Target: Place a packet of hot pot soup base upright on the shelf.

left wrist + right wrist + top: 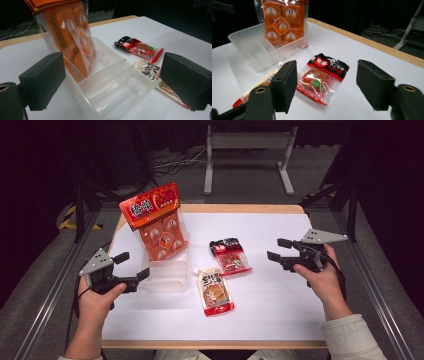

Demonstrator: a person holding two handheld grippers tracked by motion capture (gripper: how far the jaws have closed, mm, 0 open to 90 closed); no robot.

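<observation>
The right gripper (276, 249) gapes wide, holding nothing (the red snack packet (322, 76) lies beyond it). The left gripper (131, 265), also spread, flanks the clear bin (110, 87) untouched.

Open right gripper (325, 86) frames the red snack packet (322, 77)

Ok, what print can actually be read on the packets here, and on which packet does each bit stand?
"0": on a round label of the orange snack bag standing in the clear plastic bin.
"3": on that bag's diamond-shaped badge; the small characters beside it are blurred.
Red header of that bag: large white characters, too blurred to read.
Red-and-black packet: white characters, unreadable.
Spouted pouch: dark characters, unreadable.
</observation>
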